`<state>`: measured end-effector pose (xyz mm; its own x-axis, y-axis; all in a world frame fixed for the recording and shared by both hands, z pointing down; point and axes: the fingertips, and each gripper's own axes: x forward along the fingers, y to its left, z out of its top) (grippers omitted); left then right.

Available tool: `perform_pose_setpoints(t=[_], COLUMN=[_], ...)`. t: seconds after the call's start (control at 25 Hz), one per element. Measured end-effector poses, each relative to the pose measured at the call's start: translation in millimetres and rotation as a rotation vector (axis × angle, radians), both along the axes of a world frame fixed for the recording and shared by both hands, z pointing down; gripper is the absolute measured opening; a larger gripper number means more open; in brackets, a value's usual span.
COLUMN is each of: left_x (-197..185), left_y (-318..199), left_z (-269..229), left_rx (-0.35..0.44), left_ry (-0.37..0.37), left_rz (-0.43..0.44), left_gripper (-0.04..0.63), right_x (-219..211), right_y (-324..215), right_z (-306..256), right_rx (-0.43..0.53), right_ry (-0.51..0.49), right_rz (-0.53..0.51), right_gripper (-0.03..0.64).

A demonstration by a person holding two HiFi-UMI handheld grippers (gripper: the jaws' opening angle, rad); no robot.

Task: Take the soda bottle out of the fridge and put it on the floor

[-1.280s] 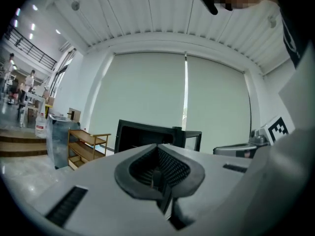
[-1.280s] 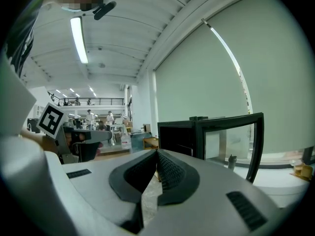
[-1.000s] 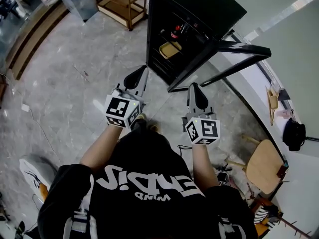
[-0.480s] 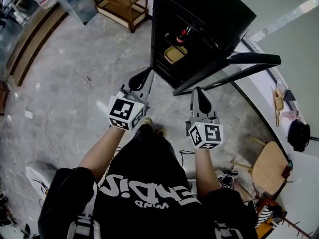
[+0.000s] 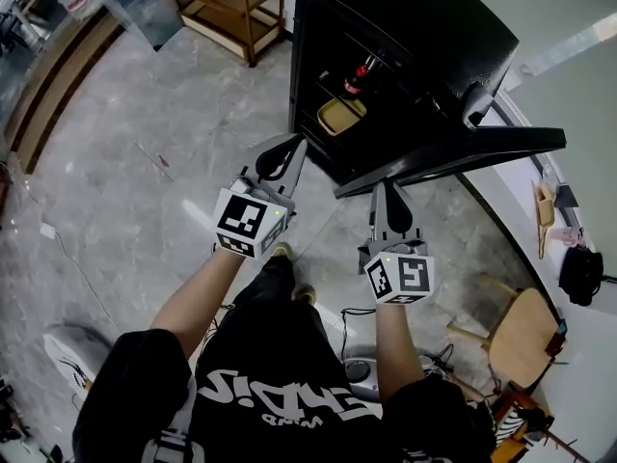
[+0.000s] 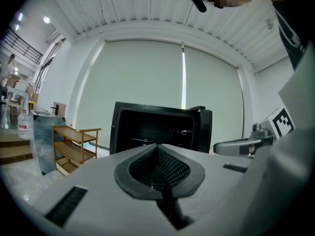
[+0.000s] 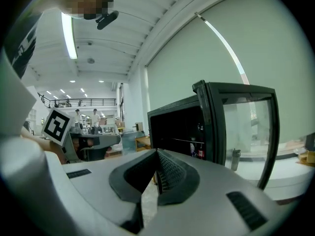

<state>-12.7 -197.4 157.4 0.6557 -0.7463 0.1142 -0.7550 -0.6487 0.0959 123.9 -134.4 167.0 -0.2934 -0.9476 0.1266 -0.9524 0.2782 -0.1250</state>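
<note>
The soda bottle [image 5: 359,76], dark with a red cap, stands on a shelf inside the open black fridge [image 5: 405,27]; in the right gripper view the bottle [image 7: 200,151] shows deep in the fridge's dark interior [image 7: 174,129]. My left gripper [image 5: 289,149] is shut and empty, its tip just short of the fridge's lower left corner. My right gripper [image 5: 386,189] is also shut and empty, below the swung-out door [image 5: 463,150]. In the left gripper view the jaws [image 6: 157,145] point at the fridge opening [image 6: 152,129]. The right jaws [image 7: 157,151] meet at the tips.
A yellow tray [image 5: 341,116] lies on the fridge shelf below the bottle. A wooden shelf unit [image 5: 231,3] stands left of the fridge, a wooden chair [image 5: 521,331] at the right. The glass door [image 7: 243,127] juts out on the right side. Grey marble floor [image 5: 145,162] spreads to the left.
The person has stepped closer to the fridge, which now looks larger. Both shut grippers have moved forward toward its opening, the left one further up.
</note>
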Motion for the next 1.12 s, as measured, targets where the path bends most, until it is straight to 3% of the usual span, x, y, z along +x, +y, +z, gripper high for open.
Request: perform_pose_setpoints(t=[0.32, 0.76, 1.12], left_x=[12.4, 30.5, 44.4], left_y=[-24.5, -50.6, -64.3], left_z=[71.3, 127.8, 155.2], left_rx=[0.002, 0.024, -0.013], left_ry=[0.030, 0.032, 0.008], left_rz=[-0.022, 0.004, 0.030], left_gripper=[0.006, 0.010, 0.301], right_x=[-1.8, -2.4, -2.8], right_y=[-5.5, -10.7, -9.4], right_z=[62.1, 126.7, 138.3], right_rx=[0.007, 0.001, -0.019], right_ry=[-0.031, -0.018, -0.014], right_rz=[-0.006, -0.027, -0.038], right_gripper=[0.021, 0.021, 0.021])
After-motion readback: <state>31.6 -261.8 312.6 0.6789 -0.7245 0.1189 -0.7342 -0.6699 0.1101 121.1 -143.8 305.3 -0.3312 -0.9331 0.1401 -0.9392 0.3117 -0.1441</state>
